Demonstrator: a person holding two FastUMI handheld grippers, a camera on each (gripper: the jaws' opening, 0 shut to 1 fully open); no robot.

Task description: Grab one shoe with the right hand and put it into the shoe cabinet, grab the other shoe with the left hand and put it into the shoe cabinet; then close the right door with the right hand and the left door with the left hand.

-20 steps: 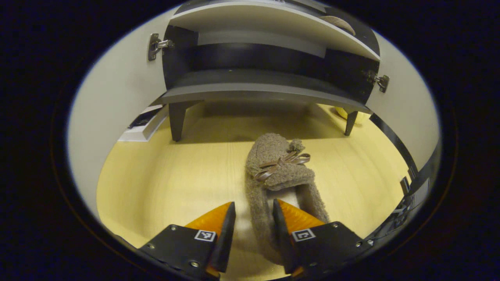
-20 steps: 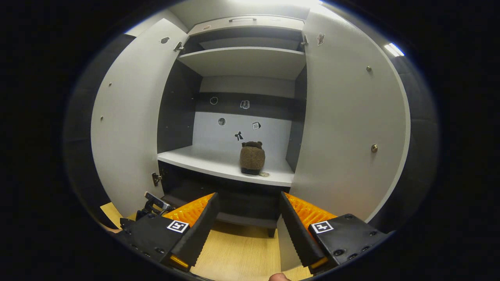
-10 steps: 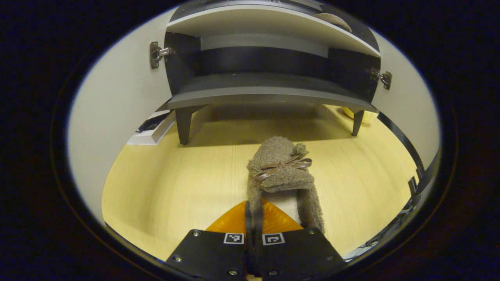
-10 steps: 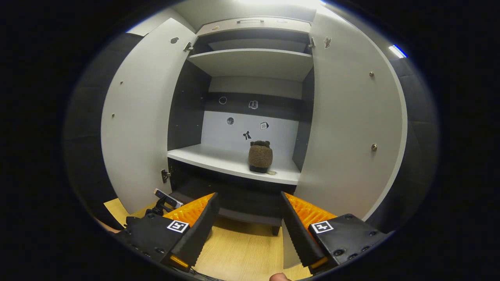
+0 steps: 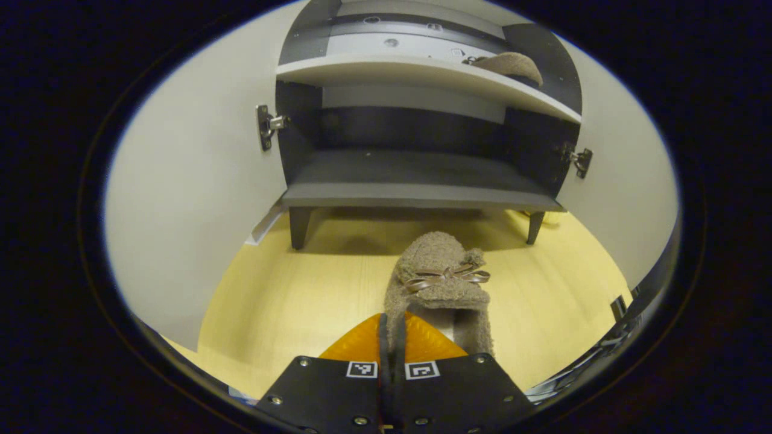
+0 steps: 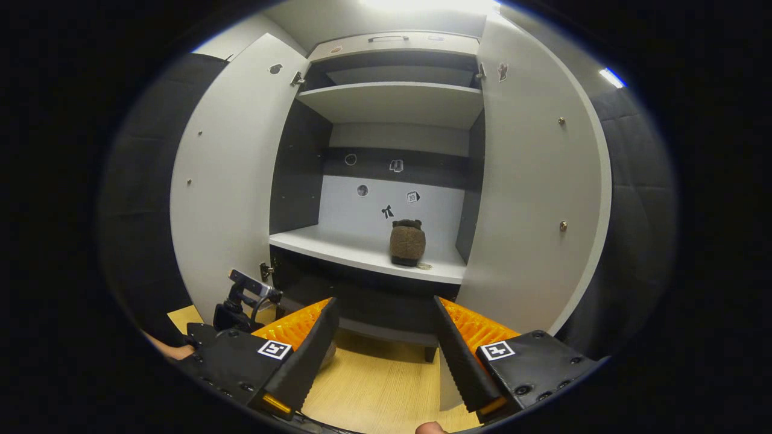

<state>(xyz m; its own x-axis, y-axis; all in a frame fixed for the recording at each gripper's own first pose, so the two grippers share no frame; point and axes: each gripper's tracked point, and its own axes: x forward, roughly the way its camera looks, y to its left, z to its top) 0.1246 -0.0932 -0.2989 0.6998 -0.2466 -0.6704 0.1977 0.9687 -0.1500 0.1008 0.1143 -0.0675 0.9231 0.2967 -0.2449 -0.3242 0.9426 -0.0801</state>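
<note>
Your left gripper (image 5: 391, 328) is clamped on the side wall of the shoe (image 5: 439, 283) above the floor (image 5: 289, 301). Your right gripper (image 6: 383, 343) stands apart, facing the cabinet (image 6: 386, 120), where the other shoe (image 6: 408, 242) sits on the shelf (image 6: 338, 244).

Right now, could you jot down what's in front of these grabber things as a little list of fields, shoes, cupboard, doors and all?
left gripper: shut on the side wall of a fuzzy brown slipper with a bow, over the wooden floor
right gripper: open, holding nothing, facing the shoe cabinet
other slipper: standing on the white middle shelf
left door: open
right door: open
bottom shelf: dark, nothing on it
</note>
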